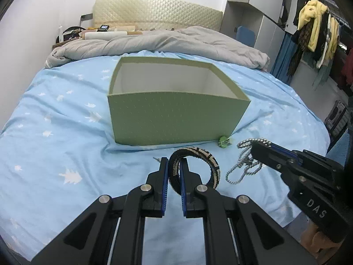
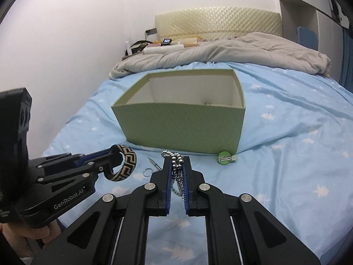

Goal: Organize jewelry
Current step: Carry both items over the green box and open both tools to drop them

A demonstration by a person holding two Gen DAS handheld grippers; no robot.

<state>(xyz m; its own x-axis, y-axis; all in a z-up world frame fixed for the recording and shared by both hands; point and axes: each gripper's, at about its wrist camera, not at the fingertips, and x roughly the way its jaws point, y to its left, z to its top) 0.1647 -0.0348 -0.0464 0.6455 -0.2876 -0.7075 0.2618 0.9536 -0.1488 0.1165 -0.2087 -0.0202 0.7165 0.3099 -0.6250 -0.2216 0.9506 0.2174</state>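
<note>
1. The woven bangle [image 1: 199, 165], black and cream with a key pattern, sits clamped between the blue pads of the left gripper [image 1: 174, 163], clear of the sheet; the right wrist view shows it ringed around that gripper's fingertips.
2. The silver bead chain [image 2: 177, 165] is pinched in the right gripper [image 2: 177, 161], whose jaws are drawn narrow onto it. In the left wrist view its loops [image 1: 242, 167] hang below the fingers.
3. Both held pieces are in front of the near wall of the green box [image 1: 176, 119], the bangle towards its left half and the chain towards its right corner.
4. The box is open-topped with a pale inside, and stands on the light blue sheet [image 1: 55, 121] printed with white leaf shapes.
5. A small green hair clip [image 2: 227, 158] lies on the sheet, just beside the box's near right corner.
6. A small metal ring with a pin-like piece [image 2: 151, 167] lies on the sheet between the two grippers.
7. Behind the box a grey duvet [image 1: 165, 42] is bunched across the bed, below a quilted cream headboard [image 1: 154, 15].
8. Clothes [image 1: 315, 37] hang on a rail at the far right.
9. A person's hand [image 2: 33, 234] grips the left gripper's handle.
</note>
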